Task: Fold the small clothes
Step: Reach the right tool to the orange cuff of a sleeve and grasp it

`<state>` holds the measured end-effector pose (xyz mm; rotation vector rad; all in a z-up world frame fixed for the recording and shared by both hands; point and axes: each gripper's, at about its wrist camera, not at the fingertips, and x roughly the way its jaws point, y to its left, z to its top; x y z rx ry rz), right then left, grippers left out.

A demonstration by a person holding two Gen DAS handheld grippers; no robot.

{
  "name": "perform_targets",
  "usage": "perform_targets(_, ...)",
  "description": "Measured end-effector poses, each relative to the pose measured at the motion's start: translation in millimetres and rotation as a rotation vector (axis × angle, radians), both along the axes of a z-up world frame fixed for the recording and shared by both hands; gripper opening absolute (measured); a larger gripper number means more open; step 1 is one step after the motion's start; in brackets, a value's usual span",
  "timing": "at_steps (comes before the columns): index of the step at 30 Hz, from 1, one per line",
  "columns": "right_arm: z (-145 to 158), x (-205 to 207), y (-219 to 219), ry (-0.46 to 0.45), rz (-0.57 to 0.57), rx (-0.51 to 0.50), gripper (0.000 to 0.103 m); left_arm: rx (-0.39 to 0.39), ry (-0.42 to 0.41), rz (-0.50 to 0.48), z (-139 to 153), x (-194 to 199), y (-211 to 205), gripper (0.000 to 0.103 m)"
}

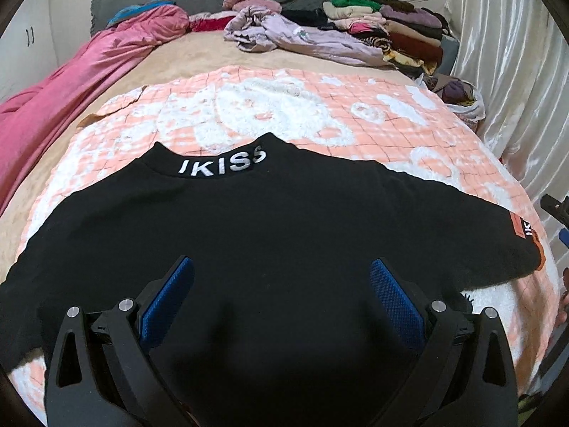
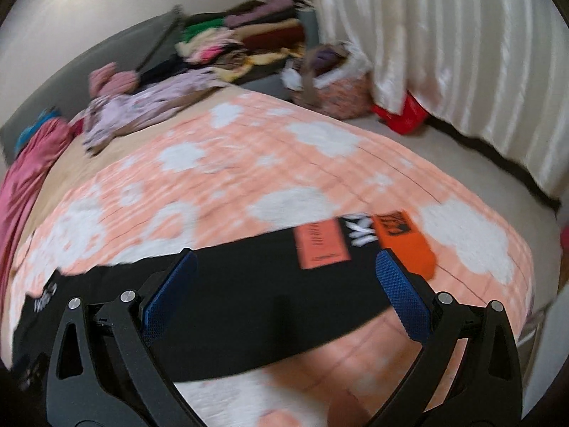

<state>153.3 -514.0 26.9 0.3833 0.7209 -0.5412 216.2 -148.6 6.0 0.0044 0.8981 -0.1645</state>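
- One bed point(image 1: 199, 53) fills both views, with a pink quilt point(image 1: 64, 82) bunched along its far left edge and a white curtain point(image 1: 505, 57) hanging on the right.
- Across the near half of the bed lies a peach and white blanket point(image 1: 320, 106).
- On that blanket a black shirt point(image 1: 249, 220) is spread flat, its collar lettering on the far side and one sleeve point(image 2: 320, 245) with orange patches reaching right.
- At the far right of the bed sits a stack of folded clothes point(image 1: 391, 25), with a loose lilac garment point(image 1: 302, 35) just beside it on the left.
- Over the middle of the shirt hangs the left hand-held gripper point(image 1: 282, 284), its blue pads wide apart and gripping nothing.
- Above the sleeve, the right hand-held gripper point(image 2: 286, 277) is likewise spread wide, holding nothing; this view is blurred.
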Motion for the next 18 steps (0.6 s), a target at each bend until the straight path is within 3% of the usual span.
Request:
perform_targets(9, -26.1, -24.5, -71.8, 0.035, -0.226, 0.103, 0.095, 0.064, -0.027, -0.067, -10.4, -1.4, -23.0, 0.099)
perform_targets(18, -60.5, -8.8, -96.4, 0.081, -0.262, 0.228, 0.095, 0.097, -0.017, -0.106, -25.2, 3.7, -36.8, 0.099)
